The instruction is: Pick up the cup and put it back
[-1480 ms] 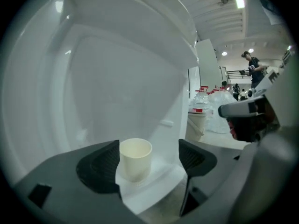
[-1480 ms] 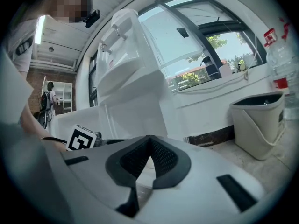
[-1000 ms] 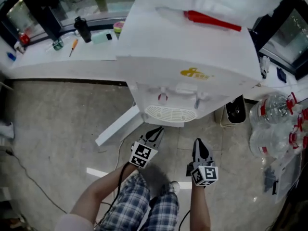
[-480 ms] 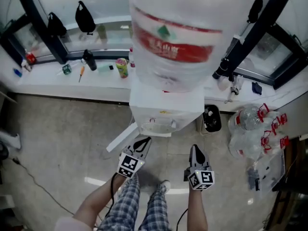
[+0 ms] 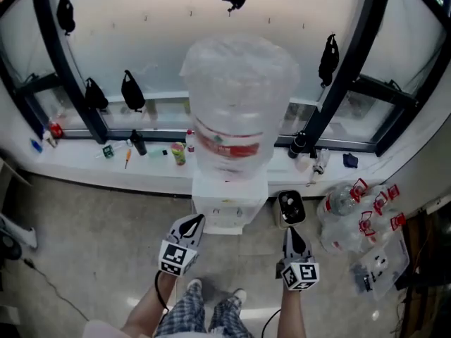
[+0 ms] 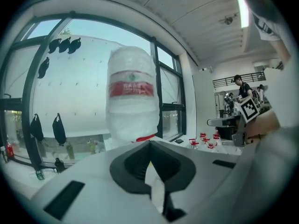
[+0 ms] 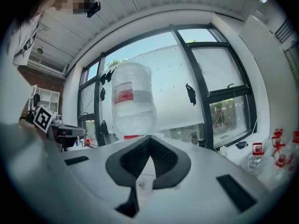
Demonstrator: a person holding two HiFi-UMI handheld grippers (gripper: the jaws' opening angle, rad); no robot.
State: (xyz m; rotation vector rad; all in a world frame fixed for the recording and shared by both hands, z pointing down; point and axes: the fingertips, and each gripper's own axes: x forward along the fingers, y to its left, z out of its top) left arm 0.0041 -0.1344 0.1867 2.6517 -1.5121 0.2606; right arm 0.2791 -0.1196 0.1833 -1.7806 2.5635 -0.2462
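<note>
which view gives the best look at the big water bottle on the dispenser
The head view: the water bottle shows whole, from above, seated on the white dispenser. In the left gripper view the bottle stands side on with its red label clear, but its base is hidden. The right gripper view shows the same, smaller.

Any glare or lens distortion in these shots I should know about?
Head view: pale backlight washes out the water bottle. Left gripper view: heavy fisheye bends the window frame, and the corners are vignetted black. Right gripper view: same bending, with a mosaic patch at top left.
</note>
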